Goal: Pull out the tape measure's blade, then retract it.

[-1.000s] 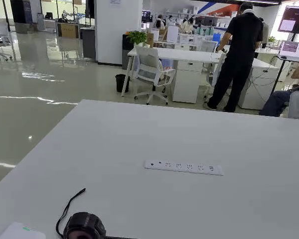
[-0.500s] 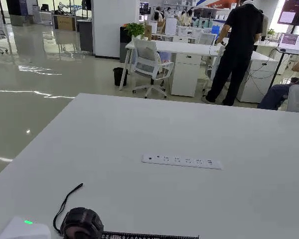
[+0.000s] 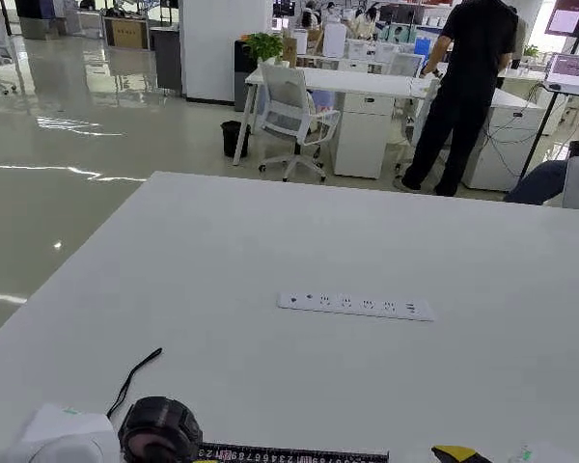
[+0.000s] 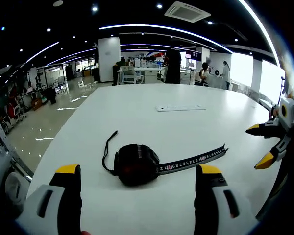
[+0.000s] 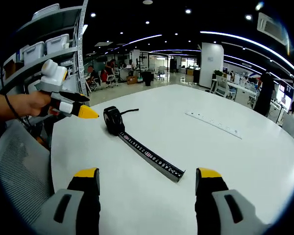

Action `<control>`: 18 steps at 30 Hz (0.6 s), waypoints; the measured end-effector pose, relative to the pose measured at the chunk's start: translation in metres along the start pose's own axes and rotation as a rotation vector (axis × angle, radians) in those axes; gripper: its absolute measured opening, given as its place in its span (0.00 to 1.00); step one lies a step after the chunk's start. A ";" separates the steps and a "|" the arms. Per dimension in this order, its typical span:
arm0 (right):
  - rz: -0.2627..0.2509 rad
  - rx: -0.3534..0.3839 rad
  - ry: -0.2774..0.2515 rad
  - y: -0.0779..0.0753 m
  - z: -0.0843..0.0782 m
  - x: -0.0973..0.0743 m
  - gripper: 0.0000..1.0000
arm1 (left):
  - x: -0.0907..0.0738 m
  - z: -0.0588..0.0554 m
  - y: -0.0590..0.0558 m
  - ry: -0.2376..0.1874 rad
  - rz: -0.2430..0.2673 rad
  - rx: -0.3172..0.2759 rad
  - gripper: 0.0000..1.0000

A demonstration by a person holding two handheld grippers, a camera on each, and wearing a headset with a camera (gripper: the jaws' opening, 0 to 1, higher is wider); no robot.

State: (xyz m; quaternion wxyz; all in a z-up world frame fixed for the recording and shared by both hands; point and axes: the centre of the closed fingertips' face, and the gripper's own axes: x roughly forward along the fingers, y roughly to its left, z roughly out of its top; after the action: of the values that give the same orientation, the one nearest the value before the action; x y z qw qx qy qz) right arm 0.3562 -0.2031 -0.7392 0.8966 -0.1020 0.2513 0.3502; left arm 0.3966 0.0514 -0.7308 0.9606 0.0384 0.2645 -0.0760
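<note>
A black tape measure (image 3: 161,429) lies on the white table (image 3: 270,241) near its front edge, with its blade (image 3: 289,453) pulled out flat to the right and a black wrist strap (image 3: 135,376) trailing behind. In the left gripper view the case (image 4: 135,164) and blade (image 4: 193,160) lie just beyond my left gripper (image 4: 138,170), which is open and holds nothing. The right gripper (image 5: 148,172) is open too, hovering short of the blade's end (image 5: 174,172). From there the case (image 5: 113,119) sits farther off, beside the left gripper (image 5: 81,105).
A white power strip (image 3: 355,306) lies mid-table, beyond the tape. Past the far edge are a glossy floor, a white chair (image 3: 289,116), desks and a person in black (image 3: 463,87) standing.
The head camera has tipped down, bringing the whole case and the blade into view. The left gripper's white body and a yellow tip of the right one have come in at the bottom.
</note>
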 end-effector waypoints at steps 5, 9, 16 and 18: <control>0.052 -0.040 0.012 -0.002 -0.001 0.006 0.79 | 0.007 -0.004 0.004 0.015 0.022 -0.007 0.94; 0.082 -0.063 0.023 -0.004 -0.003 0.010 0.75 | 0.011 -0.009 0.005 0.032 0.032 -0.009 0.94; 0.153 -0.128 0.047 -0.007 -0.008 0.017 0.68 | 0.022 -0.013 0.005 0.047 0.049 -0.020 0.92; 0.167 -0.149 0.056 -0.009 -0.008 0.020 0.65 | 0.024 -0.012 0.005 0.045 0.050 -0.025 0.91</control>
State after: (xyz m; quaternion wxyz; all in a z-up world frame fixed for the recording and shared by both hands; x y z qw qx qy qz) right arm 0.3722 -0.2013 -0.7569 0.8468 -0.1568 0.2571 0.4384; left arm 0.4121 0.0550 -0.7536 0.9565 0.0347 0.2857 -0.0480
